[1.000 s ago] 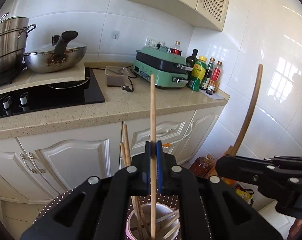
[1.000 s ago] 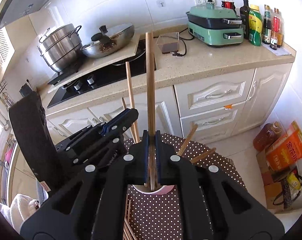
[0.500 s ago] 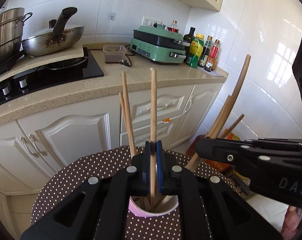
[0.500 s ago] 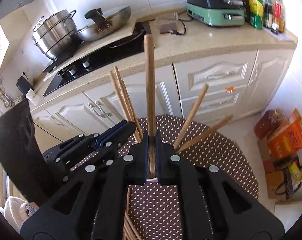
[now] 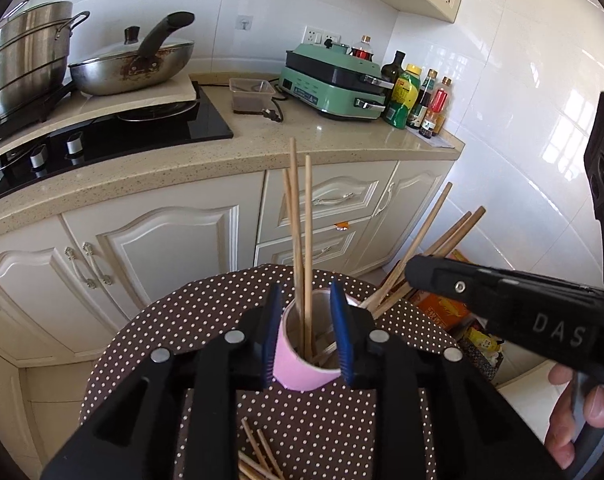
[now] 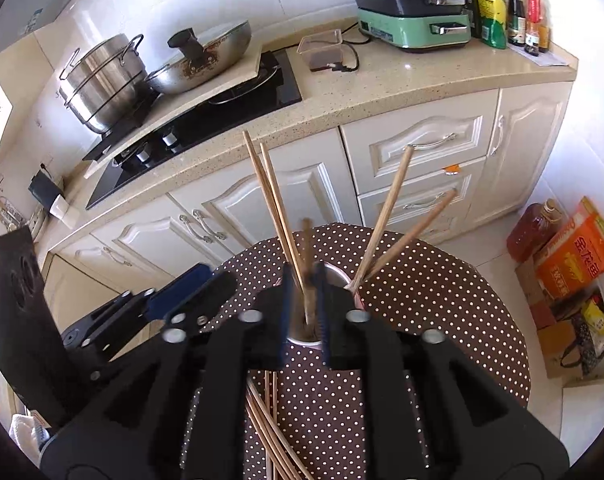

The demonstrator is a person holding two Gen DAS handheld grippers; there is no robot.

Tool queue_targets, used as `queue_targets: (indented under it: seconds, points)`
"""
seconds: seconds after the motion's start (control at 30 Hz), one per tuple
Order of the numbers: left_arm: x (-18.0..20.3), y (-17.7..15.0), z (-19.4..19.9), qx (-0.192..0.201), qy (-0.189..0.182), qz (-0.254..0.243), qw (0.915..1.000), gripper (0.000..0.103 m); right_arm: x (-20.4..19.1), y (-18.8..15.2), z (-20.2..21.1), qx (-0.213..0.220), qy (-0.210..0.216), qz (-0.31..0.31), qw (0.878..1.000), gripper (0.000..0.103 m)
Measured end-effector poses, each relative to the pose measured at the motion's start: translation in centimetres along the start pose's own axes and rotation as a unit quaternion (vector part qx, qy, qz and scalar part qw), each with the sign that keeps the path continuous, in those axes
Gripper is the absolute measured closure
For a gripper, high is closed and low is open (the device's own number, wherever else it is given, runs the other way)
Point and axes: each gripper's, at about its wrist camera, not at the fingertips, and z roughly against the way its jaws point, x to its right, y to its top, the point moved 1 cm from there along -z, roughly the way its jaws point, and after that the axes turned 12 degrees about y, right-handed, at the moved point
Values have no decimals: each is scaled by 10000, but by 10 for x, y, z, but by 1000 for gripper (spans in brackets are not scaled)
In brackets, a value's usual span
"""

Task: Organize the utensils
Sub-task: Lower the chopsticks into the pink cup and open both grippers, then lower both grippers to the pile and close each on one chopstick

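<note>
While the left gripper [image 5: 305, 336] stands wide apart over the pink cup [image 5: 302, 364] near the table's [image 6: 442, 312] far edge, the right gripper [image 6: 304, 308] is parted narrowly around a blurred chopstick [image 6: 308, 264] in the cup. More chopsticks [image 6: 269, 420] lie at the near edge.

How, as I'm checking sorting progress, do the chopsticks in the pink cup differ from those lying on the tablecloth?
The cup chopsticks stand upright or lean in the pink cup; the loose chopsticks lie flat on the dotted tablecloth. The cup ones fan apart; the loose ones overlap closely. Both are wooden sticks.
</note>
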Motion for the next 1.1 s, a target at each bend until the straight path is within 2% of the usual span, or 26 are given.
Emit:
queue_targets:
  seconds: [0.03, 0.07, 0.37, 0.7, 0.83, 1.1]
  points:
    - [-3, -2, 4, -15, 10, 13, 10000, 78, -1, -2, 3, 39, -1, -28, 10000, 68]
    - [-5, -4, 7, -30, 29, 21, 10000, 77, -1, -3, 6, 82, -1, -58, 9999, 55]
    - [-32, -29, 37, -225, 125, 67, 9996, 77, -12, -25, 36, 283, -61, -128, 9995, 55]
    - [-47, -78, 36, -866, 176, 188, 9959, 77, -2, -64, 56, 312, -187, -479, 9982, 55]
    - [-47, -101, 25, -1229, 219, 170, 9920, 77, 1, -83, 50, 132, -167, -504, 9985, 55]
    - [-42, -144, -10, -1999, 380, 38, 9791, 77, 5, -119, 10, -591, -46, -421, 9974, 55]
